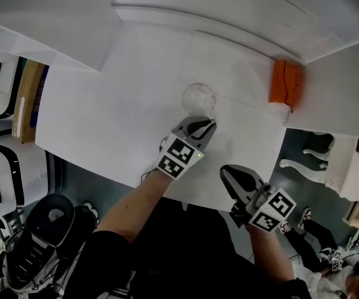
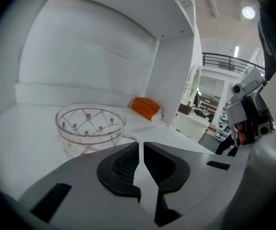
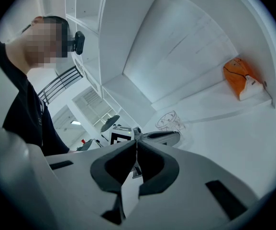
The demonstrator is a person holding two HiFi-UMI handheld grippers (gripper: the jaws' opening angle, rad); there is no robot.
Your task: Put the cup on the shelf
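With the left gripper (image 2: 139,143), its jaws almost together, you are pinching the thin handle (image 2: 131,138) of the clear glass cup with red pattern (image 2: 91,127), which is standing upright on the white surface (image 2: 18,138), while the right gripper (image 3: 136,143) is waiting closed and empty; the cup is looking light, rigid, slippery and breakable, so a gentle grip on the handle seems wise.

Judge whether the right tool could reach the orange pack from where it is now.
Probably yes. The right tool sits at the white surface's near edge, and nothing stands between it and the orange pack by the side wall. The left tool and cup are off to the left.
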